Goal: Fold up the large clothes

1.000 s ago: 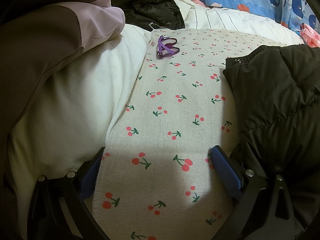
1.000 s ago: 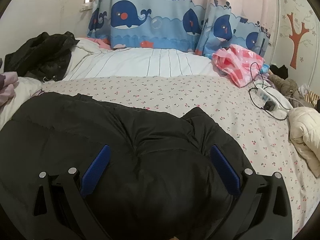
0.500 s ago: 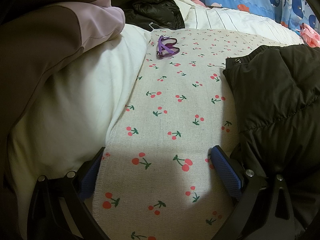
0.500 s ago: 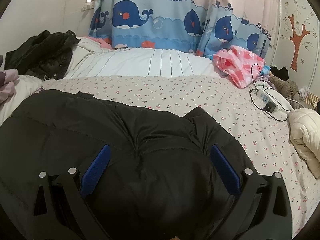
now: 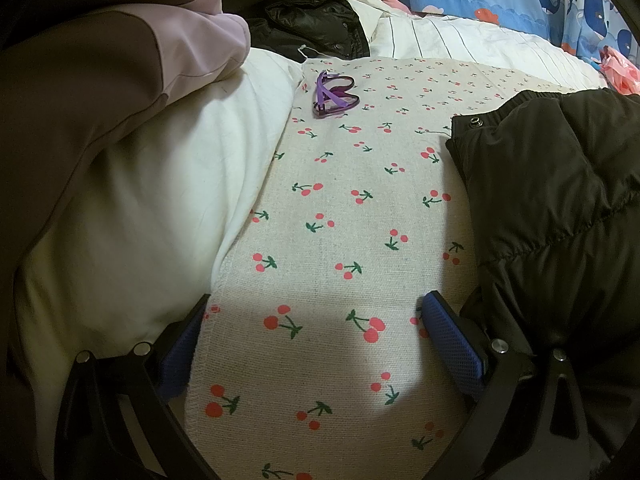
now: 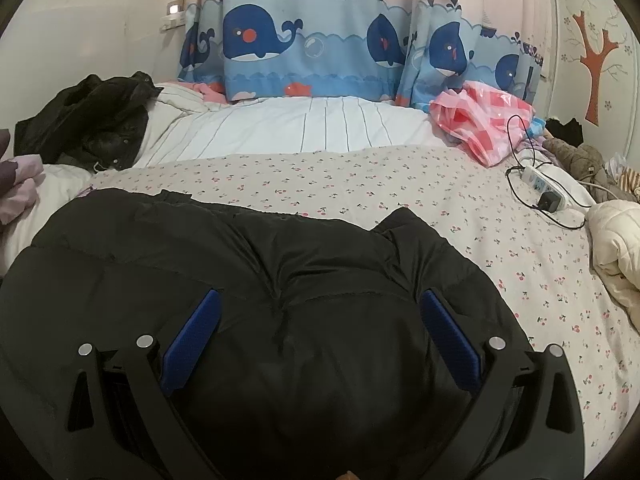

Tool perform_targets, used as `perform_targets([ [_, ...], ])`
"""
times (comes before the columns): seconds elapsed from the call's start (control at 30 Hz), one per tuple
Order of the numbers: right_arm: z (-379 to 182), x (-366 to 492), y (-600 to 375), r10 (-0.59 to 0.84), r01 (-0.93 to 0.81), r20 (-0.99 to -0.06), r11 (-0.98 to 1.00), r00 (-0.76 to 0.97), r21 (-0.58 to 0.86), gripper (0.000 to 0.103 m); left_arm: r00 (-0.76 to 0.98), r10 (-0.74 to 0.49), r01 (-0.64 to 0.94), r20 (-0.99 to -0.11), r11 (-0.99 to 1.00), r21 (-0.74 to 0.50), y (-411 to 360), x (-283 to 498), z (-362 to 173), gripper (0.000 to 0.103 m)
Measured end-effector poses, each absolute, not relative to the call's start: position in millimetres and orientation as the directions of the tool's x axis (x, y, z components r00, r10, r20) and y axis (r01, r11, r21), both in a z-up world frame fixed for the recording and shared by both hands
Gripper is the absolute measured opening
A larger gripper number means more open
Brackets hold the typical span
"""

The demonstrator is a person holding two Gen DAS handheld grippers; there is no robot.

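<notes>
The bed (image 6: 400, 184), covered by a cherry-print sheet (image 5: 340, 220), carries a black puffer jacket (image 6: 280, 280) spread across its near side. A white pillow (image 5: 140, 200) lies left of the sheet. The right gripper (image 6: 318, 332) hangs over the jacket with fingers wide, gripping nothing. The left gripper (image 5: 316, 344) hovers over bare sheet just beside the jacket's edge, fingers equally wide. Purple glasses (image 5: 335, 95) rest farther up.

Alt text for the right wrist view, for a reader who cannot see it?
The open right hand-held gripper hovers over a black puffy quilted jacket spread on a cherry-print bedsheet. Behind are a blue whale-print curtain, a pink checked plastic bag and a white power strip.
</notes>
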State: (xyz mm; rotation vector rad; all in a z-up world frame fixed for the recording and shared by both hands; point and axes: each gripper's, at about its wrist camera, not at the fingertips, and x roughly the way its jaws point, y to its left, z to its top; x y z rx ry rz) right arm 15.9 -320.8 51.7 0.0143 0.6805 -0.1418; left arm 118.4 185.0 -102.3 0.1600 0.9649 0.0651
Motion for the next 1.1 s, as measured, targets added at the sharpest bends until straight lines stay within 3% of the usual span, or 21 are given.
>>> perform_targets([
  [1.1,63.8,17.0,-298.8,-0.107,0.065,-0.608,0.994,0.787,-0.09,0.096,0.568,0.126,0.017,-0.813,0.986,0.165,185.3,118.8,-102.0,0.097],
])
